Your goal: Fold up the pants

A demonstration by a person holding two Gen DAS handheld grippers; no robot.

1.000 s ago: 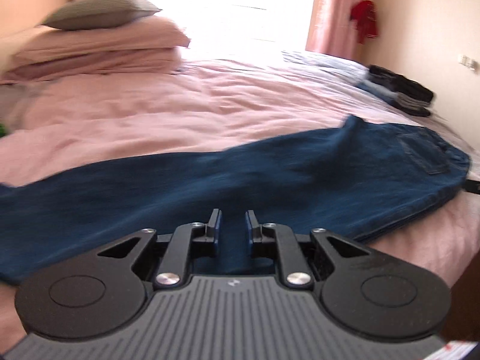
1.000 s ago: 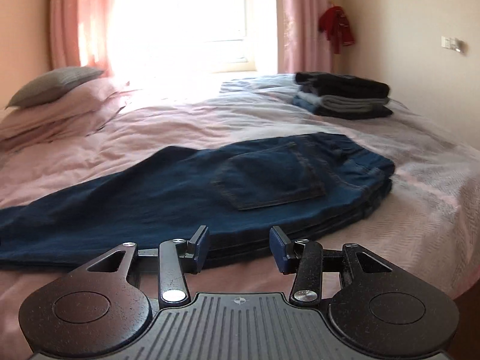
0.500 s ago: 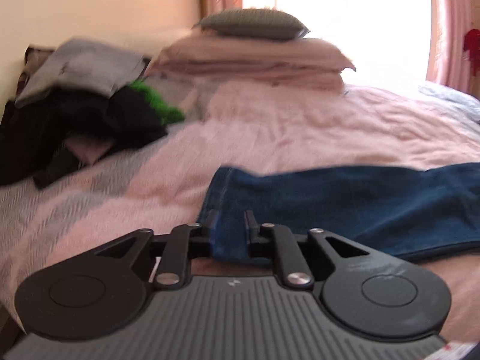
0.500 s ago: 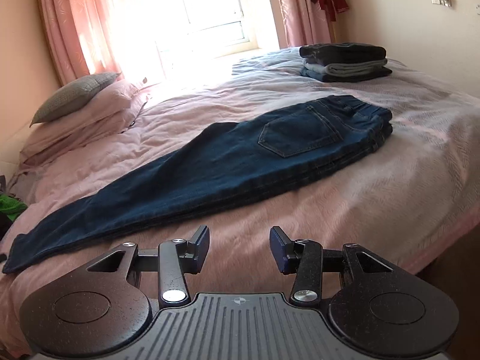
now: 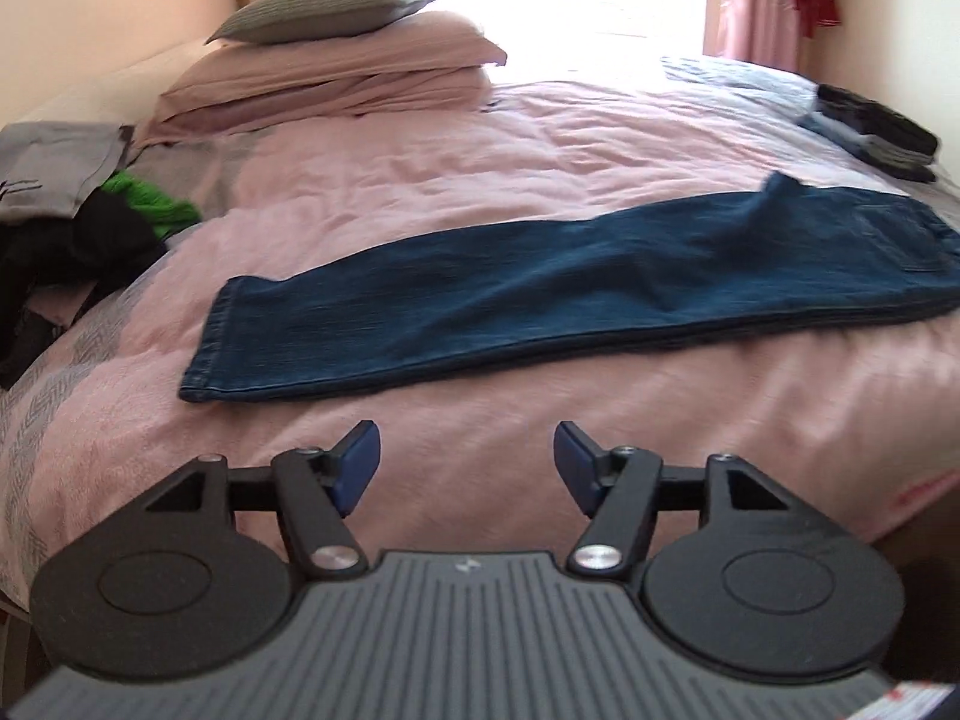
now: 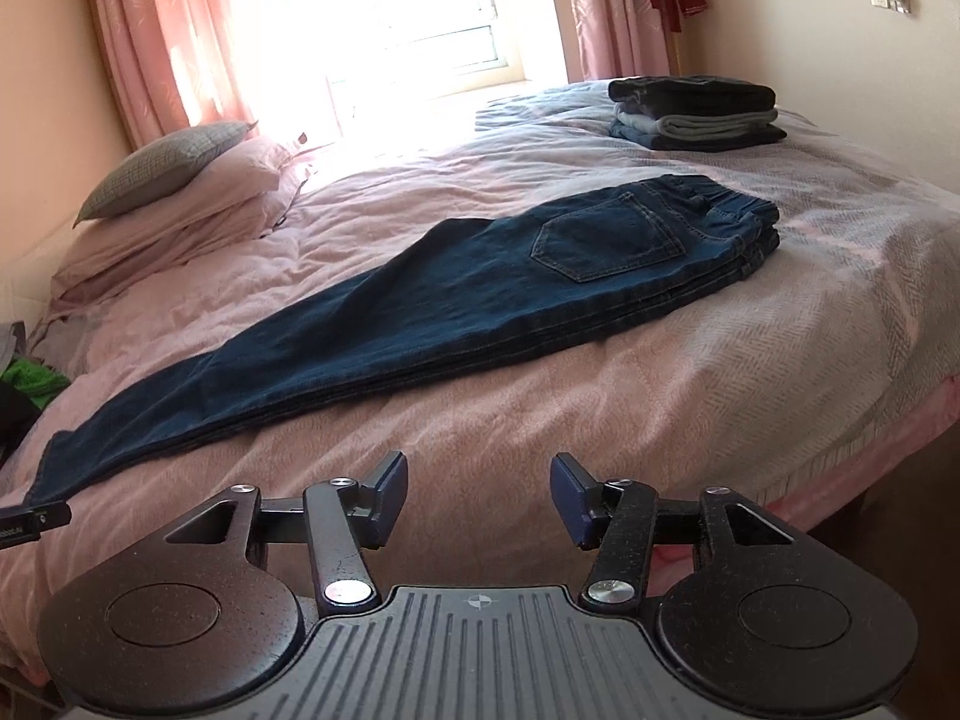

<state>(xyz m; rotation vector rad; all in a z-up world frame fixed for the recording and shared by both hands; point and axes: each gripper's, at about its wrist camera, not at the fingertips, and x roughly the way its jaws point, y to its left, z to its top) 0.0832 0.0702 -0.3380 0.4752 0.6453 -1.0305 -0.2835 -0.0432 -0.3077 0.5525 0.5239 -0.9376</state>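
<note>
Beyond both pairs of fingertips, on the pink bedspread (image 5: 540, 168), the jeans (image 5: 540, 300) lie flat, folded lengthwise leg on leg, hem to the left and waistband to the right. The left gripper (image 5: 467, 459) and right gripper (image 6: 477, 495) have just been opening; both stand wide apart with nothing between them, clear of the cloth. The denim is heavy and stiff-seamed, layered thick at the waist, while the quilt beneath is soft and rumpled. I judge the next fold could skew: gripping one layer only would let the lower leg slide, or the pads could catch bedspread along with denim.
</note>
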